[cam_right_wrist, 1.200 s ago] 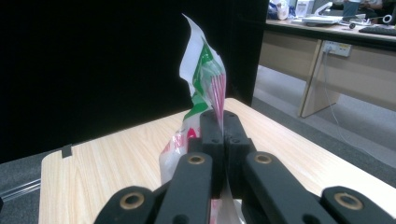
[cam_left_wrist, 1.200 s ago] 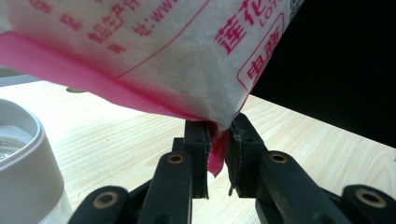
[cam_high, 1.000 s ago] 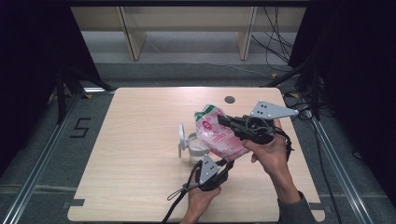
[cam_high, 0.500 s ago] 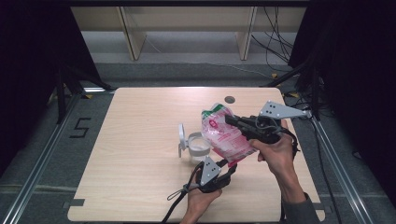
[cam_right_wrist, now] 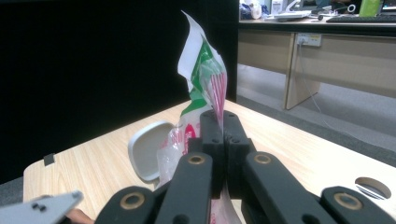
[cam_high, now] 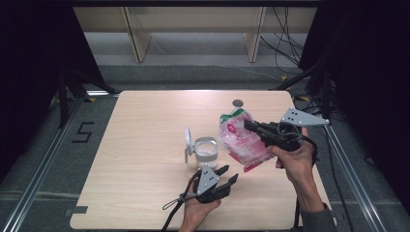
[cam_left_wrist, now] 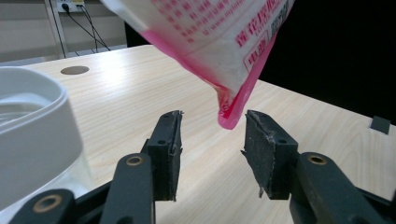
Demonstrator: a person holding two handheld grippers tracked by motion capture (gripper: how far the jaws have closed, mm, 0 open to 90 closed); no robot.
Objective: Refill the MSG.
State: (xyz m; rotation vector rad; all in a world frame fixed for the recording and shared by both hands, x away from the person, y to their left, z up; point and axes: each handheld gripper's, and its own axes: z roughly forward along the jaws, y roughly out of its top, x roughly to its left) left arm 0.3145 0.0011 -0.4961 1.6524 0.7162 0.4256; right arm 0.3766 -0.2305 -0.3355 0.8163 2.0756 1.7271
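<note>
Above the just-opening, released left tongs (cam_left_wrist: pixel 212 140) hangs the pink bag (cam_high: pixel 241 140), pinched by right tongs (cam_high: pixel 251 126).

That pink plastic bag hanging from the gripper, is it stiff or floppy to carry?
Probably floppy: the pink bag sags below the right gripper, which is shut on it. Its torn top curls, so thin film. The powder inside likely shifts and swings.

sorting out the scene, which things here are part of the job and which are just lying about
In the job:
- pink bag, clamped in the right gripper
- white container with its open lid
- left gripper, jaws just opened, the bag's corner hanging between them

Lying about:
- round grommet in the table
- shelving behind
</note>
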